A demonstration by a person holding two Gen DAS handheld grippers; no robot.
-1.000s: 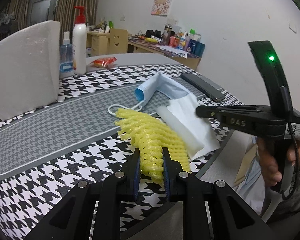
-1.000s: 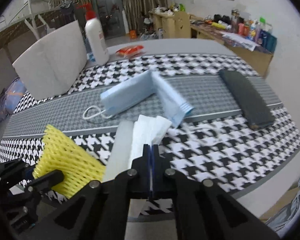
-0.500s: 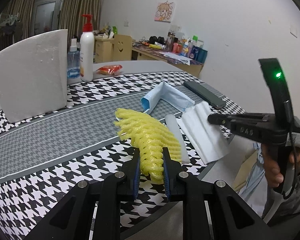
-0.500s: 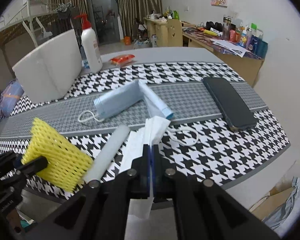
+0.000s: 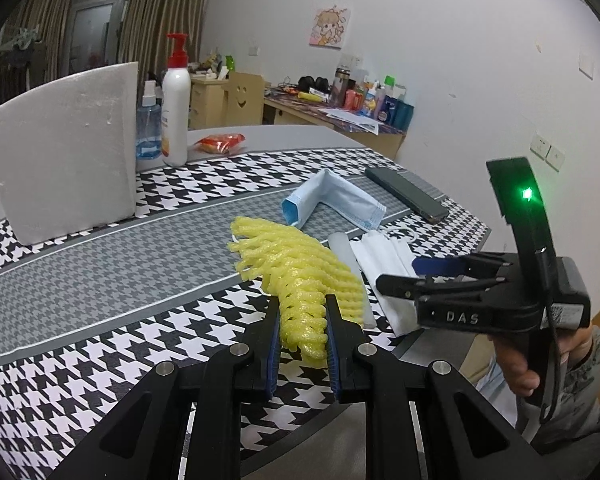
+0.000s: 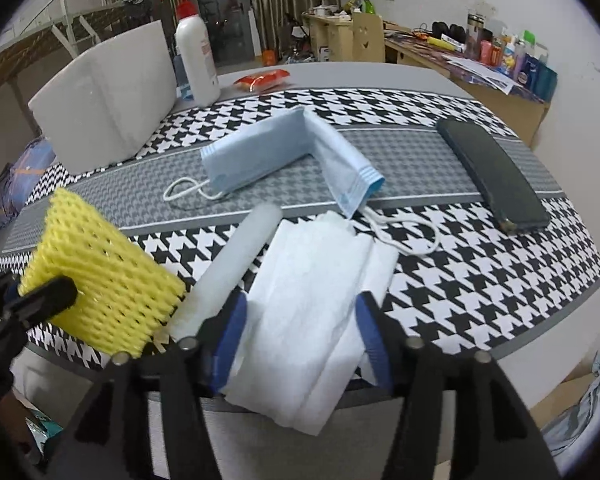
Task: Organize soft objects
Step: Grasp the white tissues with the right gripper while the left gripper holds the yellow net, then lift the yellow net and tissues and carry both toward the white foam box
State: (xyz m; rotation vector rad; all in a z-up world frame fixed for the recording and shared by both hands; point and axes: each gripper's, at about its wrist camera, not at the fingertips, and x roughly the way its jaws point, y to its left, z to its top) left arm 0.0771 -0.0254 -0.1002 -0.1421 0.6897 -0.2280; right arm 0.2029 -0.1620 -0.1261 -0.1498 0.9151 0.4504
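With the left tool (image 5: pixel 302 330) clamped on the yellow net (image 5: pixel 296 268) and the right tool (image 6: pixel 300 328) opening around the tissue (image 6: pixel 312 300), that tissue, overhanging the table (image 6: pixel 480 280) edge at 6 o'clock, may slide off.

You have one yellow foam net (image 6: pixel 100 280), one blue mask (image 6: pixel 284 152), one white tissue stack (image 6: pixel 312 308), one foam tube (image 6: pixel 236 264), one phone (image 6: pixel 492 168), two bottles (image 5: pixel 175 100).
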